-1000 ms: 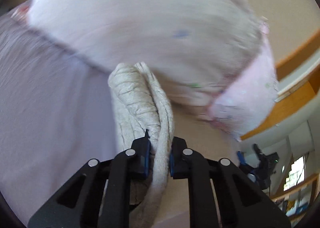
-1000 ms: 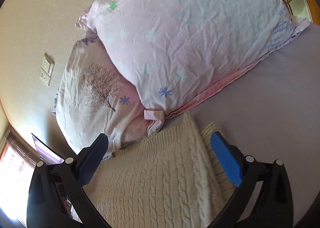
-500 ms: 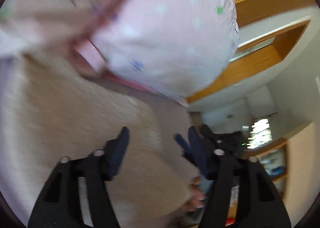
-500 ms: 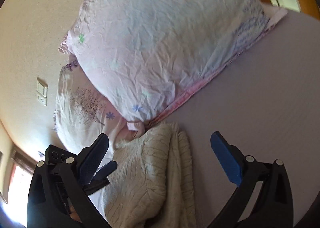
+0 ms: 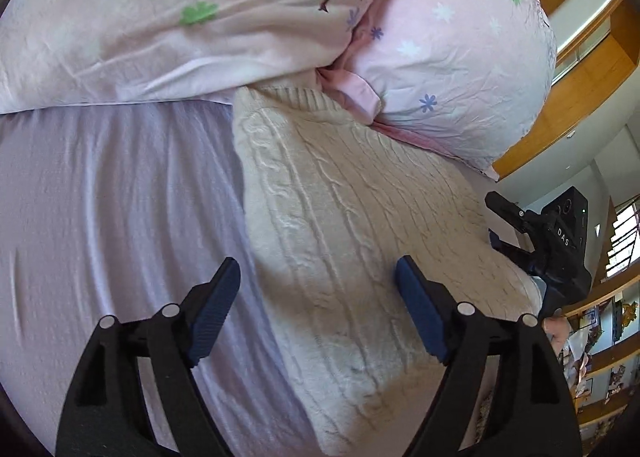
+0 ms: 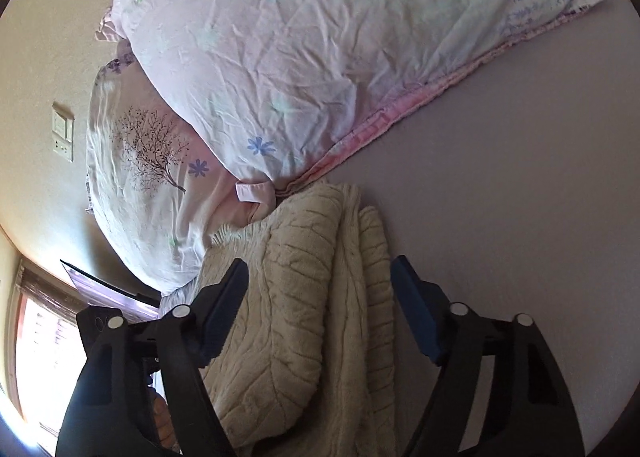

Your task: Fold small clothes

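A cream cable-knit sweater (image 5: pixel 352 241) lies folded on the lilac bed sheet (image 5: pixel 100 217), its far end against the pillows. My left gripper (image 5: pixel 320 309) is open and empty, hovering over the sweater's left edge. In the right wrist view the sweater (image 6: pixel 304 305) lies folded with a thick doubled edge on its right. My right gripper (image 6: pixel 320 309) is open and empty just above it. The right gripper also shows at the sweater's far side in the left wrist view (image 5: pixel 536 241).
Two pink floral pillows (image 5: pixel 460 41) (image 6: pixel 320 37) lie at the head of the bed, touching the sweater. Wooden window framing (image 5: pixel 580 69) and shelves stand beyond the bed. A wall switch (image 6: pixel 62 133) is on the beige wall. Bare sheet (image 6: pixel 520 177) lies to the right.
My left gripper let go of the bunched sweater fabric, opened and swung round over the folded sweater. My right gripper stayed open and drew back slightly.
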`<move>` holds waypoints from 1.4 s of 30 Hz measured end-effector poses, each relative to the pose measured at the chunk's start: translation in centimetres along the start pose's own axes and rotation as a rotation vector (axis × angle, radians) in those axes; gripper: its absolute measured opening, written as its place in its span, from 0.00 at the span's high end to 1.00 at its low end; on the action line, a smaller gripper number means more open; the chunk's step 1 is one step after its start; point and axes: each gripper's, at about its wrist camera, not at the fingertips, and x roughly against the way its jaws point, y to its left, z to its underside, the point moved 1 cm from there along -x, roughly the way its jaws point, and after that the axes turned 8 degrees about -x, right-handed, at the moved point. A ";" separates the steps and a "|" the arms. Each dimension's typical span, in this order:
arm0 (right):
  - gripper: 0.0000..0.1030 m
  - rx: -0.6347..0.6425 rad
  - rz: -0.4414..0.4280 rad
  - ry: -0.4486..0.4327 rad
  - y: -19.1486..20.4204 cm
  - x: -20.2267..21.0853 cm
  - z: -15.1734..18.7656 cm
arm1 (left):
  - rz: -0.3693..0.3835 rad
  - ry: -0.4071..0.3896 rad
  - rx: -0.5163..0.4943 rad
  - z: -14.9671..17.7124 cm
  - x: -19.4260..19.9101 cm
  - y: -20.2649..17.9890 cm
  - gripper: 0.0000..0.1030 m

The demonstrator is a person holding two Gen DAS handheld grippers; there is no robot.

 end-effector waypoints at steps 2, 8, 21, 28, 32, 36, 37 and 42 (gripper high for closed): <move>0.69 0.046 0.008 0.040 0.6 -1.4 0.3 | 0.004 -0.003 0.003 -0.1 -0.5 0.0 0.20; 0.79 0.002 0.037 -0.030 0.0 -0.5 -0.3 | 0.041 -0.015 0.053 0.3 -2.2 -1.0 0.15; 0.72 -0.021 -0.068 0.068 1.1 -2.1 1.5 | -0.076 -0.077 -0.172 -0.2 0.2 -3.9 0.63; 0.62 0.158 -0.012 0.122 6.7 -5.4 4.7 | -0.388 -0.136 -0.213 0.8 4.9 0.5 0.50; 0.54 0.123 -0.100 0.028 6.8 -0.9 4.7 | -0.597 -0.205 -0.261 2.8 7.7 0.4 0.24; 0.55 0.093 -0.120 0.138 6.9 -0.3 6.3 | -0.556 -0.251 -0.344 5.4 9.7 -1.9 0.18; 0.55 0.082 -0.108 0.155 7.0 -0.7 6.7 | -0.532 -0.257 -0.372 6.2 9.9 -2.7 0.17; 0.55 0.027 -0.038 0.149 8.1 -3.3 5.8 | -0.473 -0.251 -0.445 8.5 9.8 -5.1 0.15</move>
